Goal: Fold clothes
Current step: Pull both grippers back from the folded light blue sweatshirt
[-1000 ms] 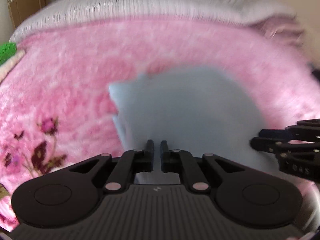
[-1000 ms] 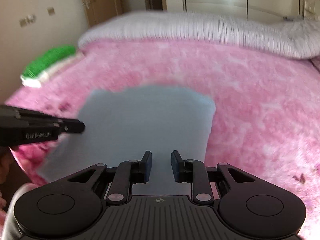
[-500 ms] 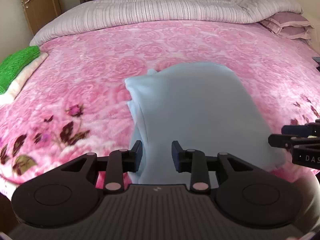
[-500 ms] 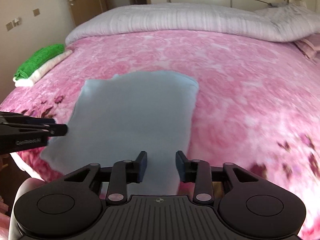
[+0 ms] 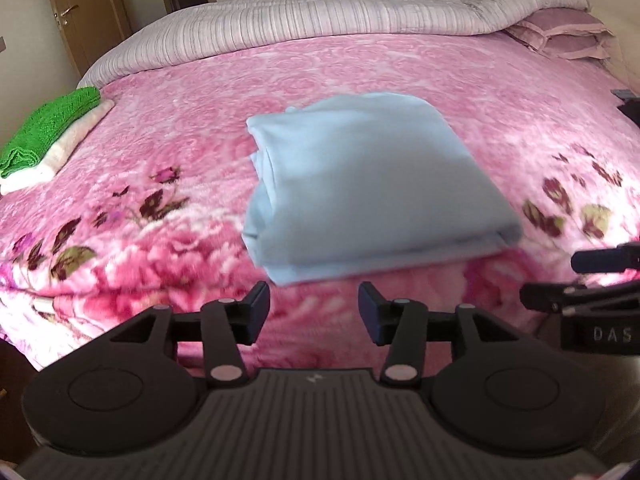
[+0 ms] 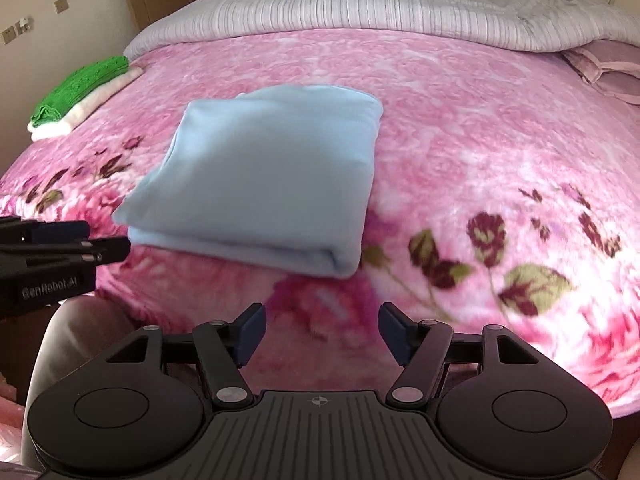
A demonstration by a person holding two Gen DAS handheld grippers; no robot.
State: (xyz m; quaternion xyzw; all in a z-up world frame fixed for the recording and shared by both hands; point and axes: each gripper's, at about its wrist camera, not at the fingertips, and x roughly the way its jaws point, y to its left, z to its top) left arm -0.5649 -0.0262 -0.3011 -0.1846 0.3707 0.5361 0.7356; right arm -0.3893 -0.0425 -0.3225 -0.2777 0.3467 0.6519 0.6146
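Left wrist view looks across a bed covered by a pink plush blanket with a rose pattern and darker flower sprays along its near edge. A light blue folded garment lies on that blanket near the front edge, roughly centred, stacked in several layers with its folds showing on the left side. At the blanket's left edge sits a green knitted cloth on top of a cream one. A pale striped quilt is bunched along the far side of the bed, and mauve pillows rest at the far right. Behind are wooden doors and pale wardrobe fronts.

The left gripper hangs just short of the garment's near edge, its jaws opening with nothing between them. The right gripper is likewise apart from the garment, jaws opening wide over bare blanket, empty. In the right wrist view the garment sits left of centre, with the left gripper's fingers beside its near left corner.
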